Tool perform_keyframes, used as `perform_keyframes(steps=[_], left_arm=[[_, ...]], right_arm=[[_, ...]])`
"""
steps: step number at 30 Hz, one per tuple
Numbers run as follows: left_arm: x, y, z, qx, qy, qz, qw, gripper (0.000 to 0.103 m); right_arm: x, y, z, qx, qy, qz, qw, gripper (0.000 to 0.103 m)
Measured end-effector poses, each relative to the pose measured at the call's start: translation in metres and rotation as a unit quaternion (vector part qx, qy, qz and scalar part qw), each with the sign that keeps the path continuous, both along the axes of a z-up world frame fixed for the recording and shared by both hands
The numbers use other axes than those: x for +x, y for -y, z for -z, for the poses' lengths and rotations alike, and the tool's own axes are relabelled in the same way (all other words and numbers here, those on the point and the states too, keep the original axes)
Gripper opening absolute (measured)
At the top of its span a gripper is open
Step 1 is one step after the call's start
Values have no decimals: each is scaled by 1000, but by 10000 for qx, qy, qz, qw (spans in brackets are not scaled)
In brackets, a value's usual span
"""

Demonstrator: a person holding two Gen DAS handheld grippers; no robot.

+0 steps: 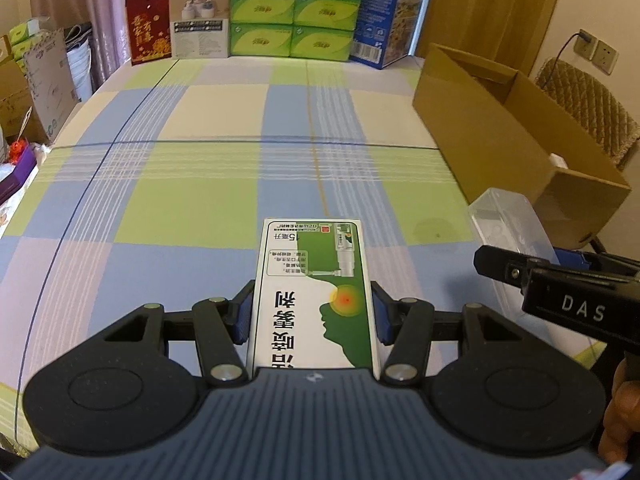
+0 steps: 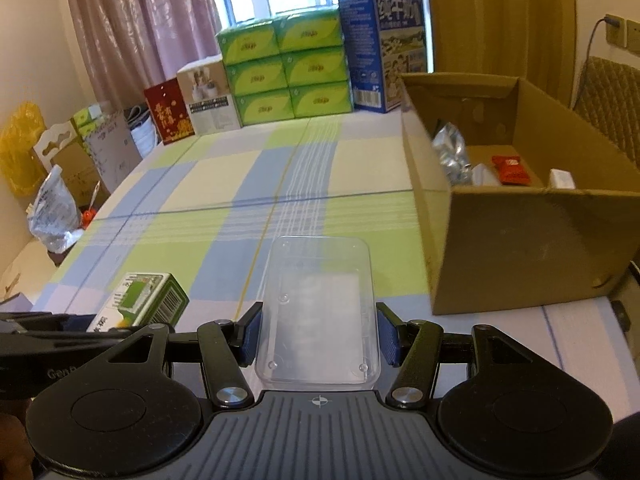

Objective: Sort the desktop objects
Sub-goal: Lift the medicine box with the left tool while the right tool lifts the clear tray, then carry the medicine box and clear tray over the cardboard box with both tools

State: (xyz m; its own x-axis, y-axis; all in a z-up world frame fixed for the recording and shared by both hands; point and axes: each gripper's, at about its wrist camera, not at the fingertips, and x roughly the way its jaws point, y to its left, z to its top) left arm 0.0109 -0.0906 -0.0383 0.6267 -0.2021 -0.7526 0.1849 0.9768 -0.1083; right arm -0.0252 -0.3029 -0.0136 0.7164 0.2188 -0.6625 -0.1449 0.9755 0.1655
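L tongs [image 1: 312, 312] grip spray box [image 1: 312, 292]; R tongs [image 2: 318, 338] grip clear tub [image 2: 318, 312]

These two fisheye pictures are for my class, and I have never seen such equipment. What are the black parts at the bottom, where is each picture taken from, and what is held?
A person holds a two-finger tool in each hand, each with a camera looking along its fingers. The left view shows the left tool clamped on a green-and-white medicine box. The right view shows the right tool clamped on a clear plastic box. Below is a checked tablecloth; to the right stands an open cardboard box already holding small items.
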Motion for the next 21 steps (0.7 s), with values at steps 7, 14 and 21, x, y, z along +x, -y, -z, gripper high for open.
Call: perform_keyframes(steps=[7, 14, 21], left_arm=[[-8, 18, -15, -32, 116, 154, 9998, 51], [-12, 32, -24, -60, 170, 309, 9994, 51], [-12, 43, -29, -66, 213, 406, 9989, 51]], right_arm=[[-11, 18, -19, 35, 132, 203, 9997, 54], [-15, 29, -31, 138, 195, 301, 9993, 54], [-17, 40, -39, 119, 310, 412, 9986, 54]])
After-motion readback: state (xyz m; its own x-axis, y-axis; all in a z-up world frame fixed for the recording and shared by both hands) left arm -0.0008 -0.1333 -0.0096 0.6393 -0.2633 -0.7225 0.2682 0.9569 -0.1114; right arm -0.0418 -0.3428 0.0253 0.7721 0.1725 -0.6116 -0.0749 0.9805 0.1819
